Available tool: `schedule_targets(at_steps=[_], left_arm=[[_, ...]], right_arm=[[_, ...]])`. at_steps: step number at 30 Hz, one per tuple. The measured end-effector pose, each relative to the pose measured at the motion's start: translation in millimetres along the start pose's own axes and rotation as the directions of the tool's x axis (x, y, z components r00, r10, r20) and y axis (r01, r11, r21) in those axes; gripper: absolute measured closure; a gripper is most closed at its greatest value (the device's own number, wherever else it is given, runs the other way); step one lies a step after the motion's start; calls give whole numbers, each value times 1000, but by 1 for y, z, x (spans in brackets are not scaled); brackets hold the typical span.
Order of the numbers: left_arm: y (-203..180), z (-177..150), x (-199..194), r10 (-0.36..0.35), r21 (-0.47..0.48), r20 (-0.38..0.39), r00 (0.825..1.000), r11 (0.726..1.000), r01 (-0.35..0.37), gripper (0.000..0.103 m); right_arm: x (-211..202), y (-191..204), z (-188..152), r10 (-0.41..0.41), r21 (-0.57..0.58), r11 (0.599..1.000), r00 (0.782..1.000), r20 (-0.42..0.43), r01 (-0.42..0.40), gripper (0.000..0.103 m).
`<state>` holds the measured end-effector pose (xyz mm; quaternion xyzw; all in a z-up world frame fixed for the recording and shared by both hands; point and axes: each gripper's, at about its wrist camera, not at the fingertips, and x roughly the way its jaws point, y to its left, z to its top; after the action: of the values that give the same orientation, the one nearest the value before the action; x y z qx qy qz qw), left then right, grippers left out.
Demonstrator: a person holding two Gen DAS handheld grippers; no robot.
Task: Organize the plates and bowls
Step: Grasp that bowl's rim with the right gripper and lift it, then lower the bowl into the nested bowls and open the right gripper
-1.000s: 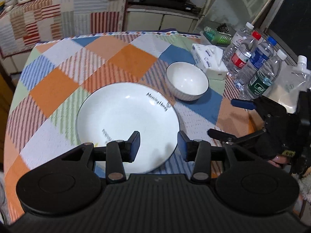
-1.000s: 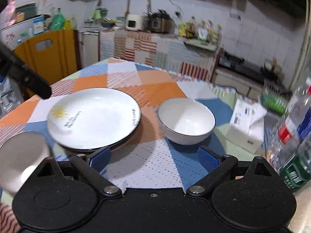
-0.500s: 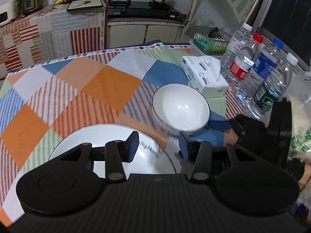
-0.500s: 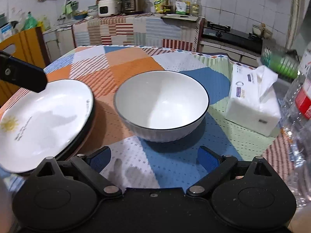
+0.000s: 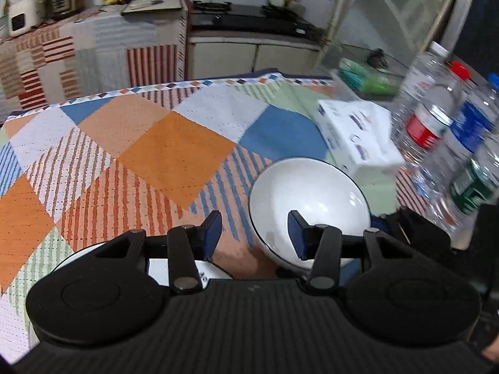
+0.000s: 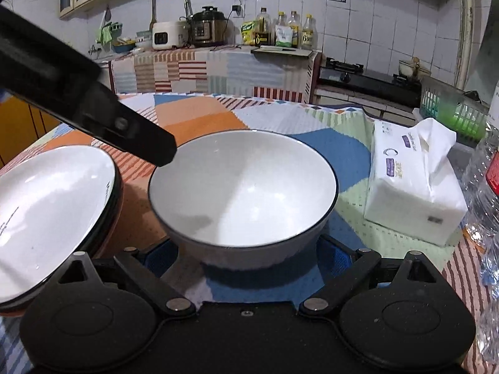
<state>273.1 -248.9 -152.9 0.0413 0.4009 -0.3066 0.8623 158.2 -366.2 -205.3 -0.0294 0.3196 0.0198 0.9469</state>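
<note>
A white bowl with a dark rim [image 6: 243, 187] stands on the checked tablecloth; it also shows in the left wrist view [image 5: 308, 199]. My right gripper [image 6: 244, 260] is open, its blue pads on either side of the bowl's base. A white plate with a dark rim [image 6: 50, 205] lies left of the bowl; only its edge shows in the left wrist view [image 5: 174, 268]. My left gripper [image 5: 254, 237] is open, its left pad over the cloth and its right pad over the bowl's near rim. Its finger [image 6: 93, 112] reaches over the bowl's left rim in the right wrist view.
A white tissue pack [image 6: 411, 187] lies right of the bowl, also in the left wrist view [image 5: 358, 137]. Several water bottles [image 5: 443, 131] stand at the table's right edge. A green basket [image 6: 452, 115] sits behind them. A counter with appliances [image 6: 205, 28] runs along the far wall.
Both grippers have moved forward toward the bowl. The right gripper's pads now flank the bowl's base. The left gripper has passed over the plate and reaches the bowl's rim.
</note>
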Motion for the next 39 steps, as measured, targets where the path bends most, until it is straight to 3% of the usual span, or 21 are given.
schedule_targets(at_steps=[11,13,15,21,27,34,39], left_arm=[[-4,2,23,0,-12,-14,1000,1000,-1,69],[-3,1,25,-13,-20,-23,1000,1000,12,79],[-2,1,25,-15,-30,-25,1000,999,14,83],[12,2,20,-78,-143,-84,993,988,65,85],[-3,-3,-13,-91,-26,-77,993,996,89,85],[-19,-8,-61,-80,94,-90,993,992,89,85],[-7,-15,-105,-161,39,-57,985,986,163,85]], right_arm=[[5,1,3,21,-29,999,1000,18,-20,6],[3,2,3,19,-29,999,1000,21,-19,6],[1,3,1,18,-29,999,1000,24,-17,6],[-10,12,-7,-2,-47,999,999,46,4,6],[-36,18,-16,17,8,1000,996,85,-18,6],[-70,33,-14,14,-12,1000,995,102,-13,6],[-101,47,-9,30,-42,999,992,124,-25,6]])
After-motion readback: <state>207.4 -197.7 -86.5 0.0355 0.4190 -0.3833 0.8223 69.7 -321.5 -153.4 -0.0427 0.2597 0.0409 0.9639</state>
